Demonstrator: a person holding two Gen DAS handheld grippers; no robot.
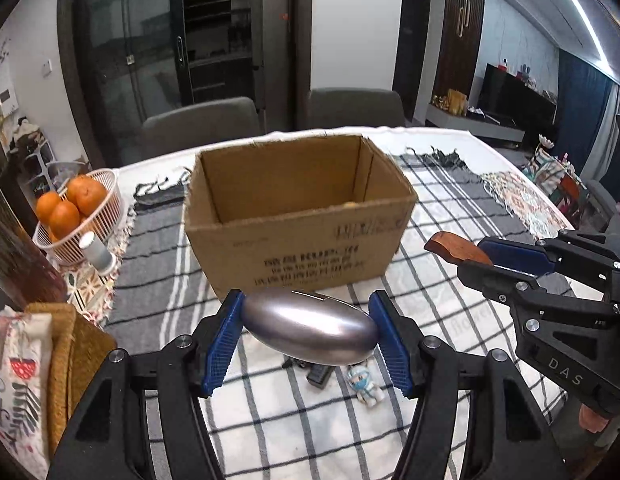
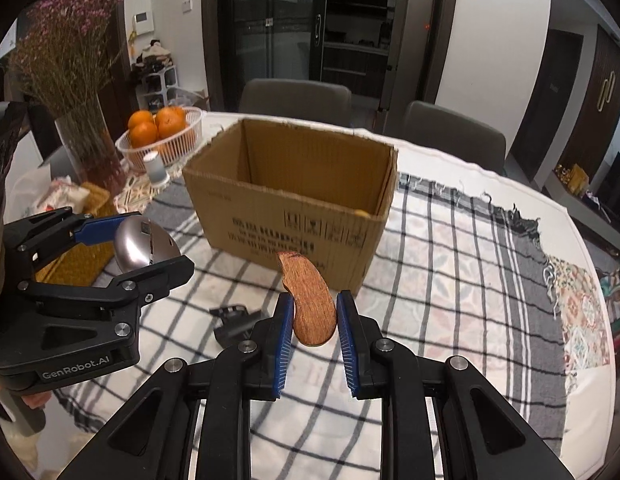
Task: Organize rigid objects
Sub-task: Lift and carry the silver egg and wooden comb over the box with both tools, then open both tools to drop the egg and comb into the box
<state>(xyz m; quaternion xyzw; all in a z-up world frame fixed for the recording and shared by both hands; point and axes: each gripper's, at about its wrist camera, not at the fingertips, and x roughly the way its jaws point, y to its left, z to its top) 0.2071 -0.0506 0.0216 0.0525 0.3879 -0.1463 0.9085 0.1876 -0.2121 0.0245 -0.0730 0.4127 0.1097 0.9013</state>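
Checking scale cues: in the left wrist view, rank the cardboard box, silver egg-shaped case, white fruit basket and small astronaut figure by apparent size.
1. cardboard box
2. silver egg-shaped case, held close to the camera, so enlarged
3. white fruit basket, partly hidden, so unsure against the case
4. small astronaut figure

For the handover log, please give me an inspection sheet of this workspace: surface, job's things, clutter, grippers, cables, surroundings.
Surface: table under checked cloth.
Job's things: open cardboard box; silver oval case; wooden piece.
Clutter: small black item and toy figure on the cloth.
Grippers: left gripper shut on the case; right gripper shut on the wooden piece.
Cables: nothing seen.
Surroundings: basket of oranges, vase of dried flowers, grey chairs.
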